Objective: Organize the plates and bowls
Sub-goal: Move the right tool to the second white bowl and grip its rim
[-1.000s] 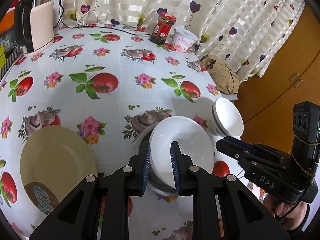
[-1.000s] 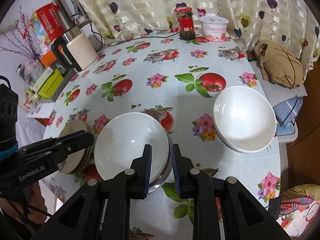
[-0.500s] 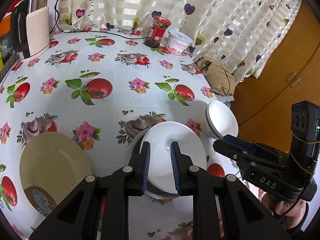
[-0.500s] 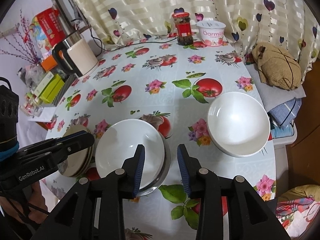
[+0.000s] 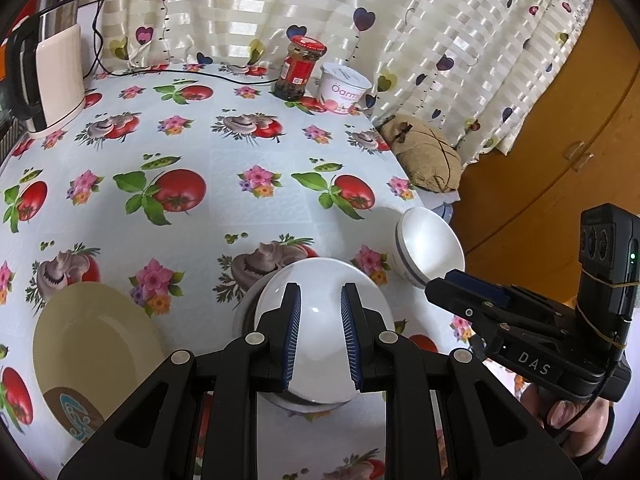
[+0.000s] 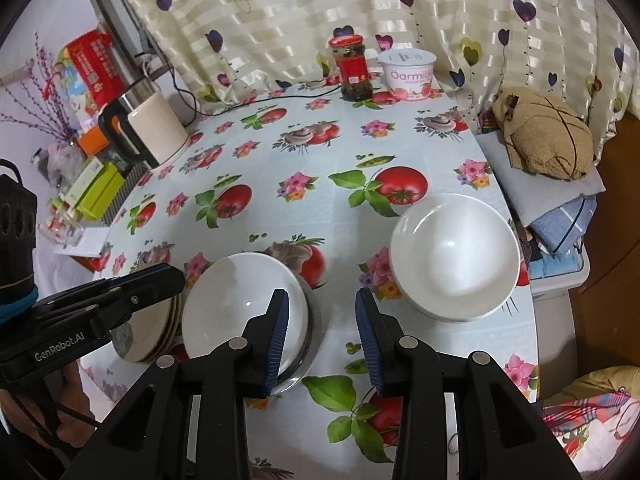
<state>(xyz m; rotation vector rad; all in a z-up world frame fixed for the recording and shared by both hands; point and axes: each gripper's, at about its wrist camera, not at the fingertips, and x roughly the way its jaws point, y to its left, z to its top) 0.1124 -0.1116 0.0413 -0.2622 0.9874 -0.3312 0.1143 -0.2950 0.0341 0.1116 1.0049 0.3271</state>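
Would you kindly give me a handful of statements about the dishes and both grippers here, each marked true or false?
1. A white bowl sits nested in a metal bowl. True.
2. The right gripper is clamped on that bowl's rim. False: its jaws have just been opening and stand apart, with nothing between them.
3. A second white bowl stands apart, nearer the table edge. True.
4. The beige plates lie between the two white bowls. False: they lie on the far side of the nested bowl, under the left gripper.
5. The red-lidded jar lies tipped over. False: it stands upright beside the yoghurt tub.
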